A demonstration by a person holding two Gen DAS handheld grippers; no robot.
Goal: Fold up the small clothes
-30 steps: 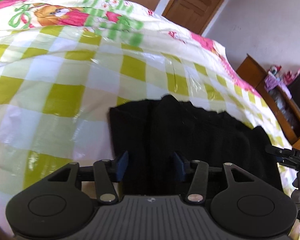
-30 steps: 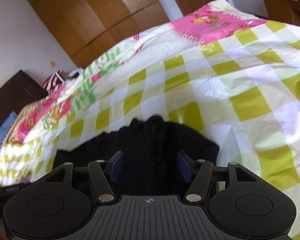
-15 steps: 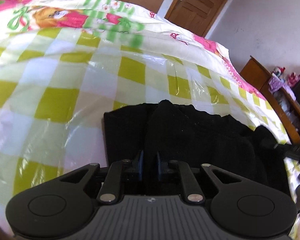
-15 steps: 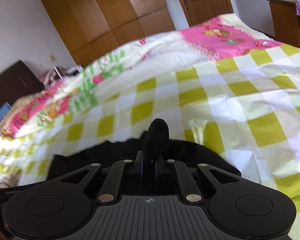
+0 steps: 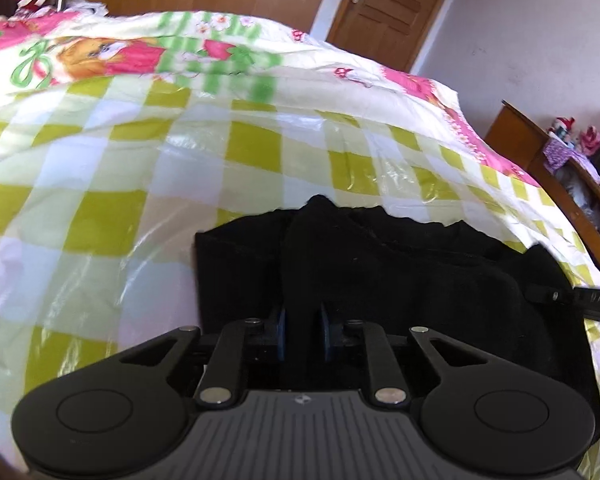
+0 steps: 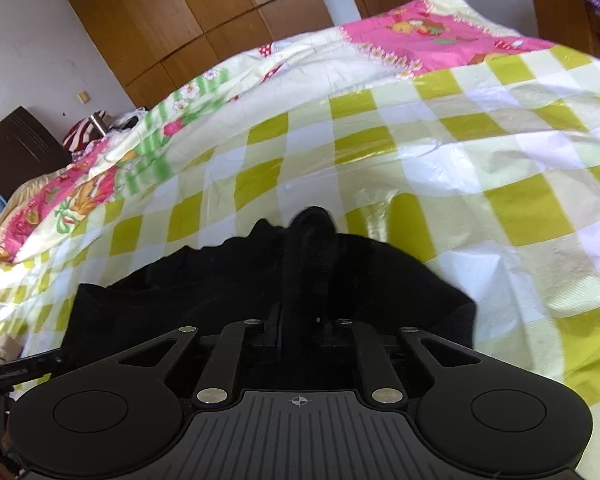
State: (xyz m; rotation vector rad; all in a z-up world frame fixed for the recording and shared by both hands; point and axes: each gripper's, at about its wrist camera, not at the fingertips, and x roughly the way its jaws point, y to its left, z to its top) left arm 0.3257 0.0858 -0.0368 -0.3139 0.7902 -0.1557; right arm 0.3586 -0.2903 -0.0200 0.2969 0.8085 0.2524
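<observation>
Your left claw has just closed and now pinches a raised fold of the black garment between its blue pads. Your right claw has done the same, clamped on a bunched ridge of that cloth, which stands up in a dark hump just past the fingertips. Both claws tilt downward at the near edge of the garment.

The garment lies on the bed, spread over the shiny yellow-and-white checked sheet. Its long axis runs across the left wrist view from side to side, 1 squared corner at the left and the rest trailing to the right, where the black arm of your other tool crosses its edge. Its far edge is ragged and wavy.

Beyond the checks is a pink and green cartoon quilt. Behind that stand the wooden wardrobe and a brown door. A wooden shelf unit with oddments stands off the bed's right side. Nothing lies on the sheet around the garment.
</observation>
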